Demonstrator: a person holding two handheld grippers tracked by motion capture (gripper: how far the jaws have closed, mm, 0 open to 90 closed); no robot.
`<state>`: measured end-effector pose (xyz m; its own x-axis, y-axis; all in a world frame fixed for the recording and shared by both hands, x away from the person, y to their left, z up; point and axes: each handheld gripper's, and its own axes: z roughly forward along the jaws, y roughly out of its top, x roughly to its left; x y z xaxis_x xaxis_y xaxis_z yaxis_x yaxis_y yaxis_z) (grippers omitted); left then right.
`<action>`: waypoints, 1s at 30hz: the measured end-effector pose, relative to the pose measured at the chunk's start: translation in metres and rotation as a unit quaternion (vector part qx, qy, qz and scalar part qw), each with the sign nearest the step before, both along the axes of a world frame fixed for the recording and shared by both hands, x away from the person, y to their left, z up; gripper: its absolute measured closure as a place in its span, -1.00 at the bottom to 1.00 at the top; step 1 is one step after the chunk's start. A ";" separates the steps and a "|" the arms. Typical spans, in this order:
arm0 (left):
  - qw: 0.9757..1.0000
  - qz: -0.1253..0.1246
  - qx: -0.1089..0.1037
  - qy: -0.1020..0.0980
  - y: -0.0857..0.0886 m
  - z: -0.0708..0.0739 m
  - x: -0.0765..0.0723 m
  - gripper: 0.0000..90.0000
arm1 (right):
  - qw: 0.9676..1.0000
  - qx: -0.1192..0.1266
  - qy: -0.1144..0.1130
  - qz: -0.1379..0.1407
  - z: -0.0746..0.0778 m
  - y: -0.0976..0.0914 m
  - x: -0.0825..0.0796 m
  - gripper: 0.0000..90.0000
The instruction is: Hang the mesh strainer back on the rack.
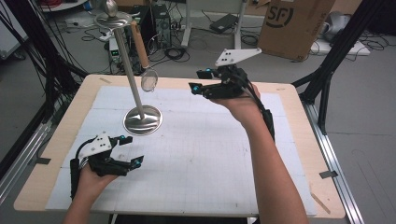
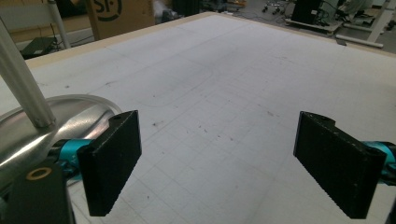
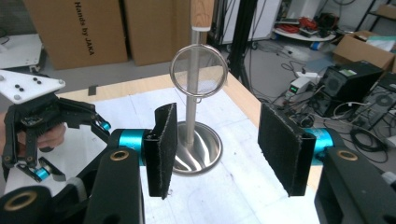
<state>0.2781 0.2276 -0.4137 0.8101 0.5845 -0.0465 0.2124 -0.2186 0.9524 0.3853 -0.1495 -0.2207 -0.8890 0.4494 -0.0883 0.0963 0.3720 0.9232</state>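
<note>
A small round wire-mesh strainer with a wooden handle [image 3: 198,70] hangs from the polished steel stand [image 1: 141,119] at the table's far left. It looks light, rigid at the rim, best taken by the handle. Left gripper [image 1: 131,150] and right gripper [image 1: 199,81] both gape, holding nothing

Room setting. A pale wooden table [image 1: 299,140] carries a white gridded mat [image 1: 205,154] on a grey floor [image 1: 369,121]. Black frame struts [image 1: 341,46] stand at both sides. Beyond the far edge lie tangled cables [image 1: 173,52], a black computer tower [image 3: 350,81], a white desk leg [image 1: 239,23] and cardboard boxes [image 1: 294,23].
</note>
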 end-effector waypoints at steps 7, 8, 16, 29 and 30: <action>1.000 0.001 -0.001 0.002 -0.001 -0.001 0.000 -0.65 | 1.000 0.005 0.004 -0.016 -0.015 -0.019 -0.008 -0.01; 1.000 0.002 0.000 0.002 -0.001 0.000 0.000 -0.65 | 1.000 0.005 0.006 -0.016 -0.018 -0.021 -0.009 -0.02; 1.000 0.001 0.001 0.002 -0.001 -0.001 0.000 -0.65 | 0.999 0.021 0.015 -0.028 -0.038 -0.039 -0.018 -0.07; 1.000 0.001 0.001 0.002 -0.002 -0.001 0.000 -0.65 | 0.997 0.038 0.014 -0.059 -0.073 -0.064 -0.041 -0.13; 1.000 0.000 0.000 0.002 -0.002 -0.001 -0.001 -0.65 | 0.997 0.038 0.017 -0.061 -0.076 -0.065 -0.043 -0.14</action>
<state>0.2774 0.2261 -0.4144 0.8094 0.5852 -0.0489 0.2157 -0.2187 0.9517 0.3422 -0.2144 -0.2966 -0.8294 0.5583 -0.0210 0.1672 0.2839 0.9442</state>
